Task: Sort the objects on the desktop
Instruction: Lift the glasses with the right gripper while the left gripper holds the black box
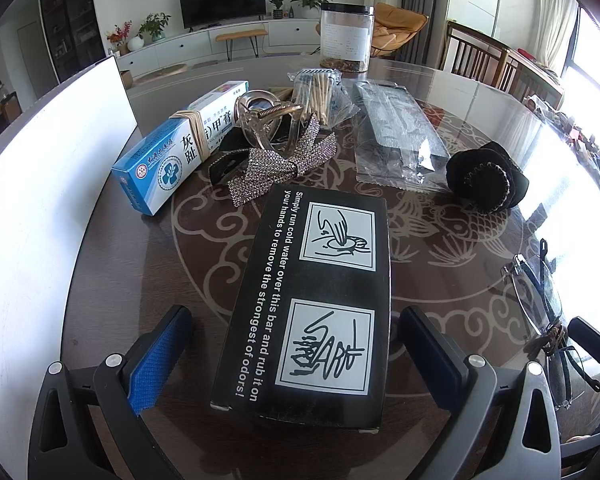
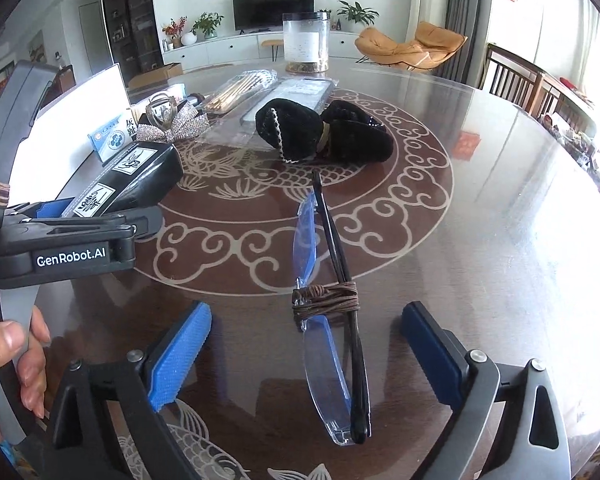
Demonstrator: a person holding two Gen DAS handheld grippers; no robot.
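In the left wrist view a black box (image 1: 312, 300) with white printed instructions lies flat on the table between the fingers of my left gripper (image 1: 296, 316). That gripper is open, its blue pads (image 1: 156, 364) standing a little off the box's sides. In the right wrist view a folded pair of glasses (image 2: 332, 364), bound with brown cord (image 2: 328, 296), lies on the table between the fingers of my right gripper (image 2: 304, 316). The right gripper is wide open and touches nothing. The left gripper (image 2: 100, 220) and the black box (image 2: 136, 176) show at that view's left.
Behind the black box lie a blue-white medicine carton (image 1: 168, 152), a clear claw clip (image 1: 260, 120), a rhinestone bow (image 1: 284, 160), a swab pack (image 1: 316, 96), a plastic packet (image 1: 400, 132) and a black velvet hair tie (image 1: 488, 176). A jar (image 1: 346, 36) stands far back. A white board (image 1: 40, 160) borders the left.
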